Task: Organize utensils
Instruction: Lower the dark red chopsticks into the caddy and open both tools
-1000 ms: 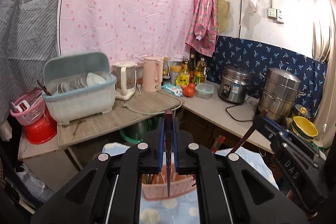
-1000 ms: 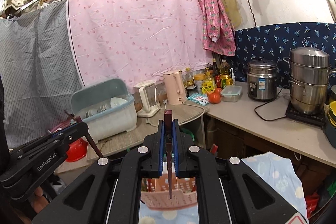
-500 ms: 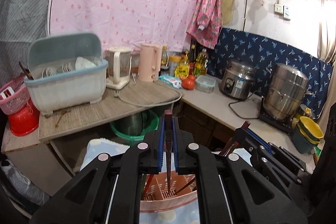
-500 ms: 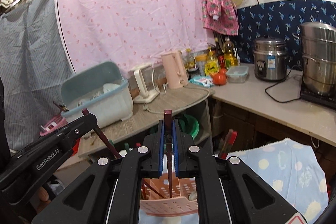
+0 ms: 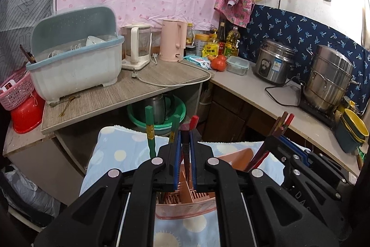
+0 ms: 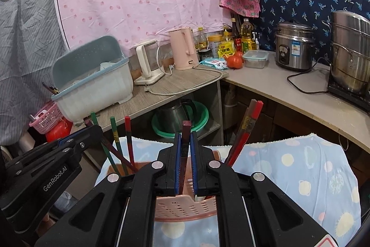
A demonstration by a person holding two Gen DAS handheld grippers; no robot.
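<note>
A pink perforated utensil holder stands on a blue dotted cloth. My left gripper is shut on a dark red chopstick whose lower end reaches into the holder. My right gripper is shut on another dark red chopstick, also pointing down into the holder. Green chopsticks and red ones stand in the holder. The right gripper shows at the right of the left wrist view.
A counter behind holds a blue-grey dish rack, kettles, bottles, a tomato, a rice cooker and a steel steamer. A green basin sits beneath. A pink basket lies left.
Both grippers have come down and closer to the holder, lowering their chopsticks into it. The holder and the standing chopsticks now loom larger.
</note>
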